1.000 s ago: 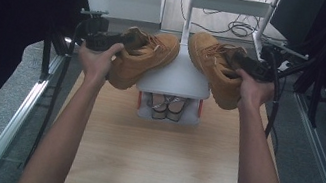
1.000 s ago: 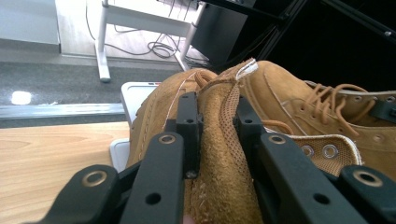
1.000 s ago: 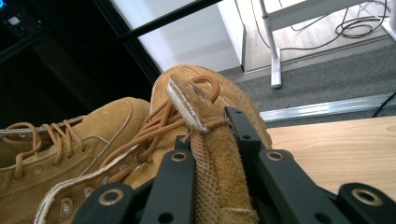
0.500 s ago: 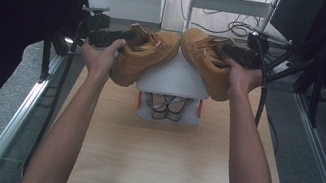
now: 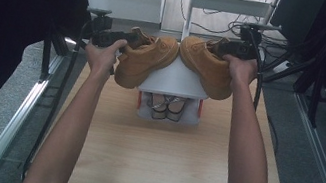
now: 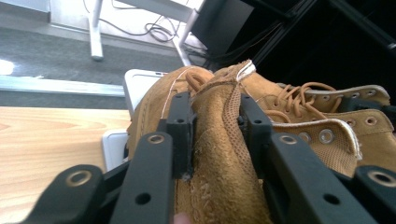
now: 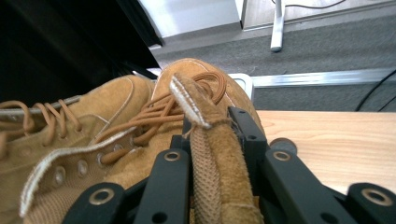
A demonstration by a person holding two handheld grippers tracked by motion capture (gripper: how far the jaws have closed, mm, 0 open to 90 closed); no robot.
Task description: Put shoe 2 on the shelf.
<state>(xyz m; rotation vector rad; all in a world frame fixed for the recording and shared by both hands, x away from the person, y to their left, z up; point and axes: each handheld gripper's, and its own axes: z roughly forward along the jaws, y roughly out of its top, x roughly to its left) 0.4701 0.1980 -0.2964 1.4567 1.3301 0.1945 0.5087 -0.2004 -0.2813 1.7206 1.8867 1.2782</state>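
Under both boots (image 5: 148, 61), white rack (image 5: 173, 80)

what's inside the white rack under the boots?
A pair of strappy shoes stands in the white rack, toes toward the camera. Their back parts, and anything deeper in, are hidden by the rack's top and the two tan boots held above.

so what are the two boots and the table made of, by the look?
Left boot and right boot: tan suede or nubuck by the look, with a matte napped surface, metal eyelets, woven laces and a mesh-lined collar in the gripper views. Table: pale wood grain, probably laminate or veneer; smooth with a dull sheen.
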